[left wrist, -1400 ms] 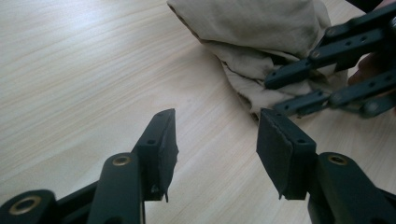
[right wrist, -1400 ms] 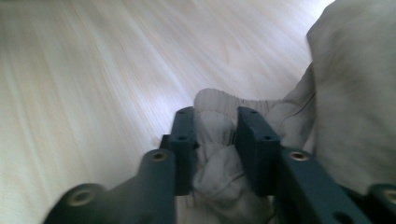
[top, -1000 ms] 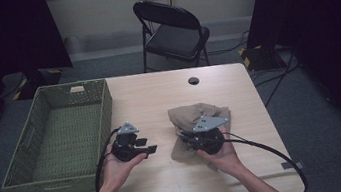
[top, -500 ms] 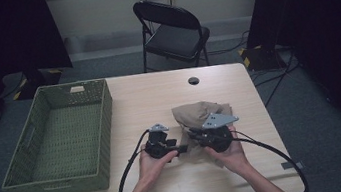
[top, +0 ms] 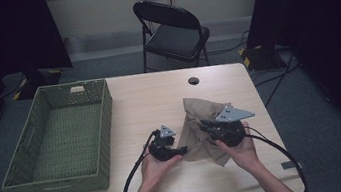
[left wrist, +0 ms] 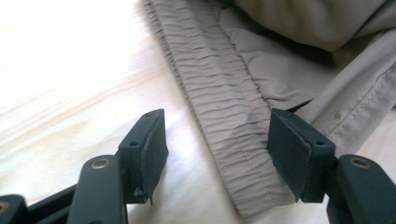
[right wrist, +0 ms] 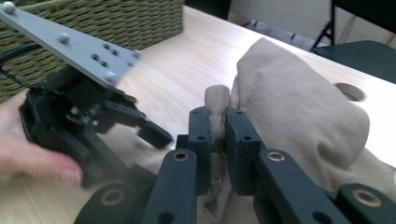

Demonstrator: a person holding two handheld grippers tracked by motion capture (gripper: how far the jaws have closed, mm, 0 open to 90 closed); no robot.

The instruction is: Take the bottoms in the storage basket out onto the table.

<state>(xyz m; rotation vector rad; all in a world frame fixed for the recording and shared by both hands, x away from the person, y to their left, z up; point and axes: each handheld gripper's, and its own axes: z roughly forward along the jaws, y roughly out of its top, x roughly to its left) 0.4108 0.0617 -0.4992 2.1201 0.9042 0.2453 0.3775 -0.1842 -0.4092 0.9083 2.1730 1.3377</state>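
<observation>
1. Near edge of table (top: 136, 191): two forearms come in from the bottom; each hand holds a gripper w/ a black cable trailing back toward the near edge.
2. Left gripper (top: 182, 150) sits low at the table, just left of the tan garment (top: 202, 122), tips pointing right at the cloth's near-left edge.
3. Its jaws stand about half open, nothing clamped. In the left gripper view the gathered elastic waistband (left wrist: 219, 107) runs diagonally btwn the two pads (left wrist: 152, 149); neither pad presses on it. The band lies closer to the right-hand pad, w/ bare tabletop showing by the left-hand one. These jaws have just been opening, then levelled off.
4. Right gripper (top: 204, 124) is at the garment's right part, grey plate on top, jaws pointing left into the cloth.
5. Its jaws are nearly closed, pinching a thin fold of the tan fabric (right wrist: 217, 107); the fold sticks up above the pads, and the rest of the garment bulges to the right of them in the right gripper view.
6. Garment lies crumpled on the table's right half, near-centre, btwn the two grippers.
7. Far left: green woven basket (top: 105, 110) on the table's left side, well apart from the cloth.
8. Farther: round cable hole (top: 193, 80) in the tabletop, then a black folding chair (top: 172, 30) beyond the far edge.
</observation>
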